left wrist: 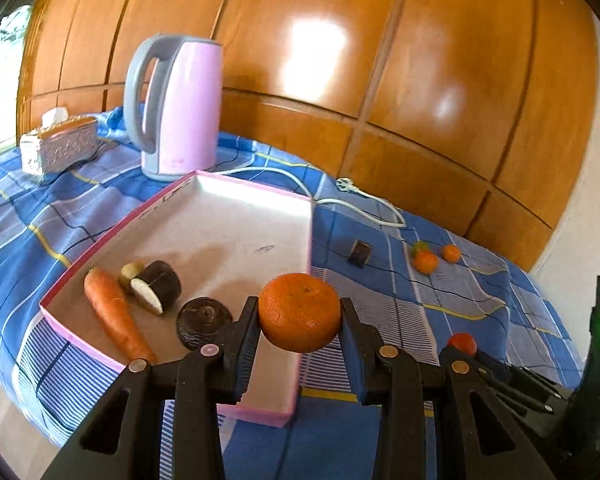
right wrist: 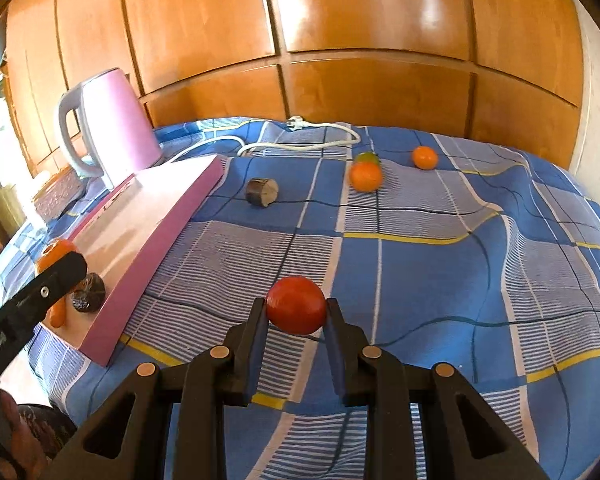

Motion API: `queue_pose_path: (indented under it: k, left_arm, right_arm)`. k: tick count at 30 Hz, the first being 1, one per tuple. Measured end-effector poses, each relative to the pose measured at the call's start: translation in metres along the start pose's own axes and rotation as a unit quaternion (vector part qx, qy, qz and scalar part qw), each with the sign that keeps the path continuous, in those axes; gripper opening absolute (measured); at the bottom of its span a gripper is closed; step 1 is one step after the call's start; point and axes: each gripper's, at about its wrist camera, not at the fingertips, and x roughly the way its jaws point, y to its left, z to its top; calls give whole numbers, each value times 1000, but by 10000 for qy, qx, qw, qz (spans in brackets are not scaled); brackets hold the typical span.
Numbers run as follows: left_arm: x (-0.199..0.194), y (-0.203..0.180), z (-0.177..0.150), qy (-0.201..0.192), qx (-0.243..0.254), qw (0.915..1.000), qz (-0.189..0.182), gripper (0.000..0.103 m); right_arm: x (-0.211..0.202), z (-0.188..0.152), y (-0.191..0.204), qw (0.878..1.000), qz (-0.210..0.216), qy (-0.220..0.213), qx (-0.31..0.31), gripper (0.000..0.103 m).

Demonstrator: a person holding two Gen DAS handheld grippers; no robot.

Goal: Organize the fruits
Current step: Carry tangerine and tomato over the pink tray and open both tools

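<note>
My left gripper (left wrist: 300,312) is shut on a large orange (left wrist: 299,311) and holds it above the near right corner of the pink tray (left wrist: 236,184). In the tray lie a carrot (left wrist: 114,312), a small yellow-green piece (left wrist: 131,274) and two dark eggplant pieces (left wrist: 159,286) (left wrist: 203,320). My right gripper (right wrist: 296,312) is shut on a red tomato (right wrist: 296,305) just above the blue checked cloth, right of the tray (right wrist: 156,236). On the cloth farther back lie an eggplant piece (right wrist: 262,192), two small oranges (right wrist: 365,176) (right wrist: 425,157) and a green fruit (right wrist: 368,157).
A pink kettle (left wrist: 184,104) stands behind the tray, its white cord and plug (right wrist: 300,136) trailing over the cloth. A silver tissue box (left wrist: 58,144) sits at the far left. Wooden panelling (left wrist: 380,60) backs the table. The table's front edge (left wrist: 28,376) is near left.
</note>
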Motion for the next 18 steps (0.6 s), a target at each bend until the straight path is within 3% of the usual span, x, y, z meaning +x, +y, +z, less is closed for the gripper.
queue_pose_path:
  k: [8,18]
  left_arm:
    - [5,10,2,53,-277,9995,170,38]
    - [11,48,38,-189,-701,9959,541,38]
  right_arm:
    - [2,8,26,9989,278,-223,-316,28]
    - [11,35,58,9919,1228,-323,-23,28]
